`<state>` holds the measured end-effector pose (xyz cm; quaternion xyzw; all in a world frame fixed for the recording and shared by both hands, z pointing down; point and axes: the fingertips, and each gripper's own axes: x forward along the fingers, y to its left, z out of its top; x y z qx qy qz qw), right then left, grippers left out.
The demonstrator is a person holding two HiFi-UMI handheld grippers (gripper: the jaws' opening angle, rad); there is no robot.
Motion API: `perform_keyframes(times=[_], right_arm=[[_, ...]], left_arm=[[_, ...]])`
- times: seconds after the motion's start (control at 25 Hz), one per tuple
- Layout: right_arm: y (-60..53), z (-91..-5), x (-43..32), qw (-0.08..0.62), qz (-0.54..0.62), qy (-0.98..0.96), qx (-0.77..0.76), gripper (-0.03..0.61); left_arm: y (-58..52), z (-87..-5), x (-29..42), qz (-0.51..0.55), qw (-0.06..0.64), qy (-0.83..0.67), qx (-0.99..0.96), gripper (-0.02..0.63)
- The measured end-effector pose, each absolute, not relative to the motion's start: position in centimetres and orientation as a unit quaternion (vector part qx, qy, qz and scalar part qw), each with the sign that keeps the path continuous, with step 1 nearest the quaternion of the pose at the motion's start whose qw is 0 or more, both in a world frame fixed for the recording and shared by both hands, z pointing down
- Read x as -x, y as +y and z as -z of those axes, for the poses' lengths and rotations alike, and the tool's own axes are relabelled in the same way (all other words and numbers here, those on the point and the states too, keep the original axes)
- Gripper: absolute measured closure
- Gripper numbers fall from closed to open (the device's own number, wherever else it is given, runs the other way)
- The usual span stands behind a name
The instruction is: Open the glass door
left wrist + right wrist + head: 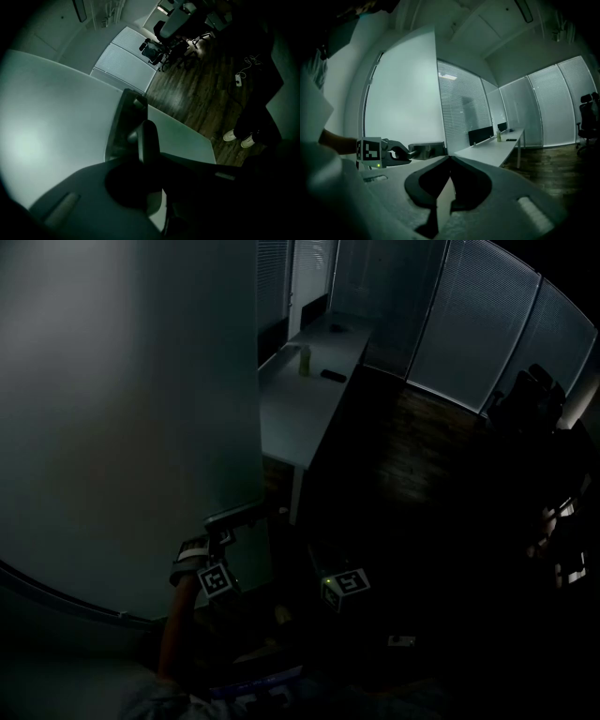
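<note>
1. The glass door (122, 409) is frosted, a plain pale grey-green.
2. Its handle (426, 150) is dull grey metal.
3. The cube (369, 151) on the left tongs (407, 153) has black-and-white square markers, with a small green light (377, 165) below them.
4. The right tongs (449, 158) are pale grey with black inner faces.
5. The tabletop (300, 399) is white, and the bottle (305, 360) on it is yellowish.
6. The floor (206, 93) is dark brown wood planks.
7. The blinds (469, 324) are pale grey with fine horizontal lines.
8. The shoes (229, 136) are white.
</note>
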<state>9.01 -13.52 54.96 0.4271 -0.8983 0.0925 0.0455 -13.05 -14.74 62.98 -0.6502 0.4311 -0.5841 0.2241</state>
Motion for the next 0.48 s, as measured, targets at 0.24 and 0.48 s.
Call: perform_keyframes(times=[0.24,0.48], right_arm=[[-11.3,-55.1,-10.0,0.046,-0.095,-0.895,-0.433,0.577],[-9.8,-55.3,-10.4,0.053,-0.094,-0.894,-0.435,0.577]], left_arm=[[-12.4,-62.9,11.6,0.577,0.236,0.423,0.658,0.563],[-10.2,-62.9,10.7,0.571,0.241,0.414,0.666,0.558]])
